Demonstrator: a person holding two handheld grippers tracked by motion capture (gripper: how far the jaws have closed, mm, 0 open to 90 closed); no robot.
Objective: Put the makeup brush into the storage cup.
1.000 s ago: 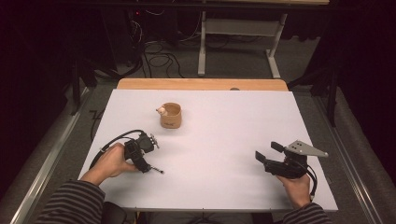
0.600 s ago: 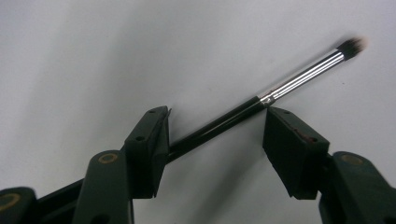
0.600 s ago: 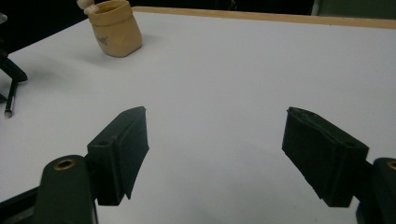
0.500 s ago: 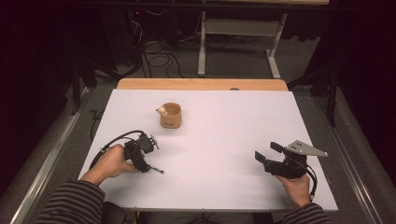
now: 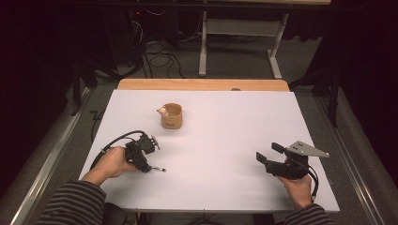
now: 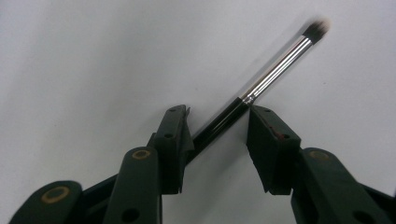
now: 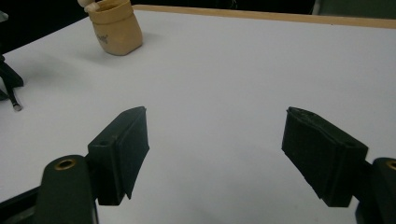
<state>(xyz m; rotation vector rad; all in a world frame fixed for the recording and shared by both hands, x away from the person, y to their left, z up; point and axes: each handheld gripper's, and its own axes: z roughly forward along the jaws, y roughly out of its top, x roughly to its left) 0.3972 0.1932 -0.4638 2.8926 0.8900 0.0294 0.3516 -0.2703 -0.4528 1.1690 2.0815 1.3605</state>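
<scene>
Left gripper view: makeup brush [image 6: 261,81] lying flat on the white table [image 6: 93,56], long axis diagonal, bristle tip up and to the right, black handle running down-left between the two black jaws; silver ferrule just past the jaw tips; left gripper [image 6: 217,123] part-way closed, jaws having just been closing around the handle; near pad seemingly against the handle, far pad with a sliver of gap, so no firm clamp yet.

High view: left gripper [image 5: 149,159] at the near-left of the table [image 5: 225,117], held low in the left hand [image 5: 112,161], forearm in a striped sleeve coming in from the bottom edge; brush [image 5: 158,169] poking out toward the table's middle, silver end to the right; right gripper [image 5: 264,158] at the near-right, resting level in the right hand [image 5: 295,187], jaws spread wide toward the left with nothing between them.

Right gripper view: wide-open gripper [image 7: 215,135] over bare table; tan cup [image 7: 116,28] far off at upper left.
</scene>
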